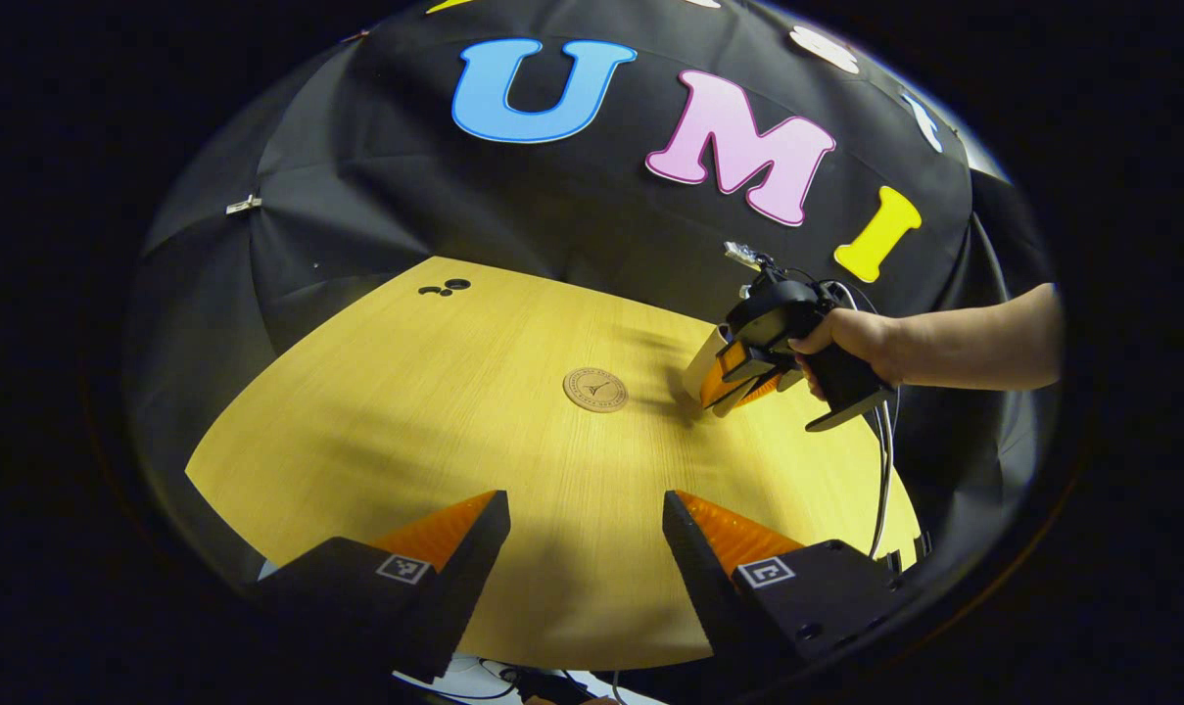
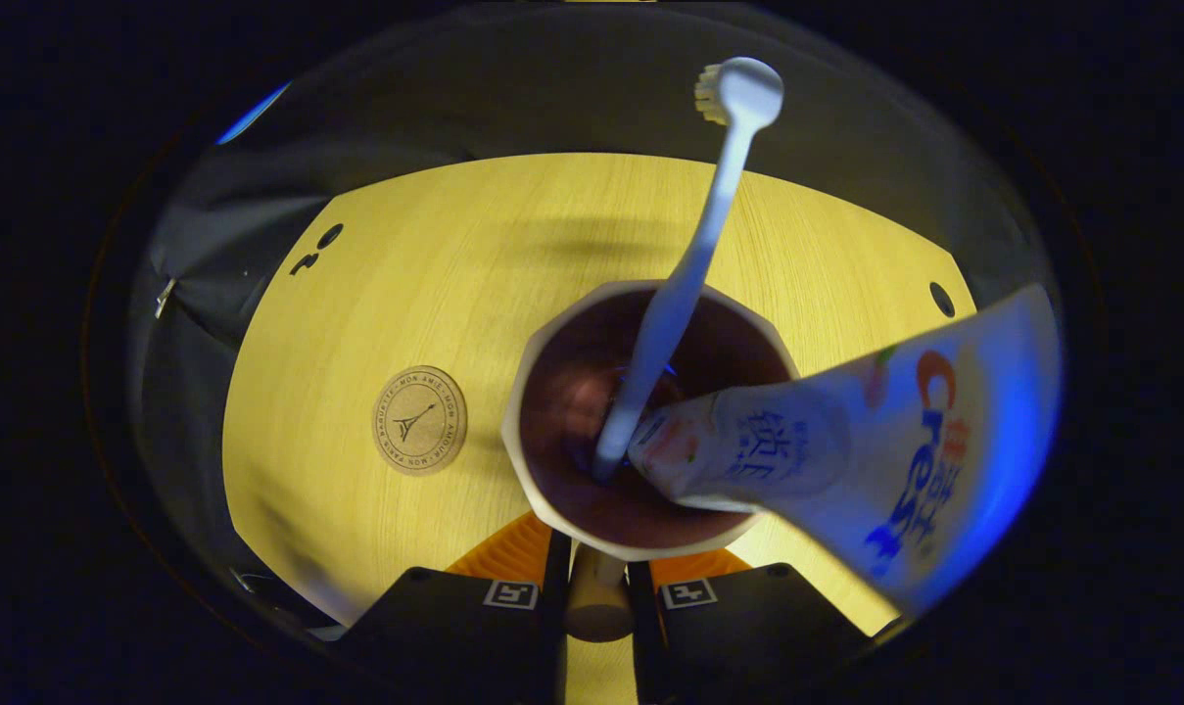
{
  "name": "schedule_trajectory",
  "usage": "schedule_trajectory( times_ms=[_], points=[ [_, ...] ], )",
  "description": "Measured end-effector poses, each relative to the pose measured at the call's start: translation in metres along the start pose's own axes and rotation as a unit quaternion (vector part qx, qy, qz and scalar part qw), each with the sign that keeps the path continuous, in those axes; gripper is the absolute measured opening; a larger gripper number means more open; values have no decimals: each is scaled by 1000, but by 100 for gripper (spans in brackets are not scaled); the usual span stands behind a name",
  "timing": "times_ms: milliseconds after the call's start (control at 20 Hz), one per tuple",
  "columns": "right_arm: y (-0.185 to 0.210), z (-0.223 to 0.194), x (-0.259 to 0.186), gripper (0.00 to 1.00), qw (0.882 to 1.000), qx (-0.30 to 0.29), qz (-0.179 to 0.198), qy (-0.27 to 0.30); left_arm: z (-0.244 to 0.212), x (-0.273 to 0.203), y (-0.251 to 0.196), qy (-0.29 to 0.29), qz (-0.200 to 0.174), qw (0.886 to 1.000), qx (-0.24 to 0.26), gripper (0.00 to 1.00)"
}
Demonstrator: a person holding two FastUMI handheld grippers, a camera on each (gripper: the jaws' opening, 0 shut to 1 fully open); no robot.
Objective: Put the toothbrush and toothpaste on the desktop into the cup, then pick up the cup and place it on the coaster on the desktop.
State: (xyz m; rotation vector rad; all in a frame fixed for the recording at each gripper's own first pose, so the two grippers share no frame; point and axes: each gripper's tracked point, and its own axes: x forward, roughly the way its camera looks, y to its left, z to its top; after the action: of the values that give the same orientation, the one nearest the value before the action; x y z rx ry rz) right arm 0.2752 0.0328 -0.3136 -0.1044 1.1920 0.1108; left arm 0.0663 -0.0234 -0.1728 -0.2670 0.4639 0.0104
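Cup handle between right gripper fingers

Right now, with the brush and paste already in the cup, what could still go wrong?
The toothpaste leans far out over the cup rim, so it might tip the cup or slide out in transit. The right gripper pinches just the cup's handle, so the cup could swing. The coaster is small, so the cup might land off-centre.

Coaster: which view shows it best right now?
The right gripper view: the coaster lies bare on the table, close and large, left of the cup that the right gripper holds by its handle. The left gripper view shows the coaster smaller and farther off, mid-table, left of the right gripper.
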Motion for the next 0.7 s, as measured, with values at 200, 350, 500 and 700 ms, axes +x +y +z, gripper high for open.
schedule_trajectory(
  times_ms=[200, 350, 500, 700],
  points=[
    [35, 11, -1, 30, 1000, -22, 16, -3, -2, -7, 11, -3, 12, 1000, -11, 98],
    [64, 14, 2, 30, 999, -46, 25, -1, -5, -14, 19, -5, 21, 1000, -19, 98],
    [92, 14, 9, 30, 997, -68, 33, 4, -10, -19, 27, -4, 30, 999, -30, 98],
    [125, 8, 21, 30, 995, -94, 40, 20, -15, -26, 36, -2, 41, 998, -38, 98]
  ],
)
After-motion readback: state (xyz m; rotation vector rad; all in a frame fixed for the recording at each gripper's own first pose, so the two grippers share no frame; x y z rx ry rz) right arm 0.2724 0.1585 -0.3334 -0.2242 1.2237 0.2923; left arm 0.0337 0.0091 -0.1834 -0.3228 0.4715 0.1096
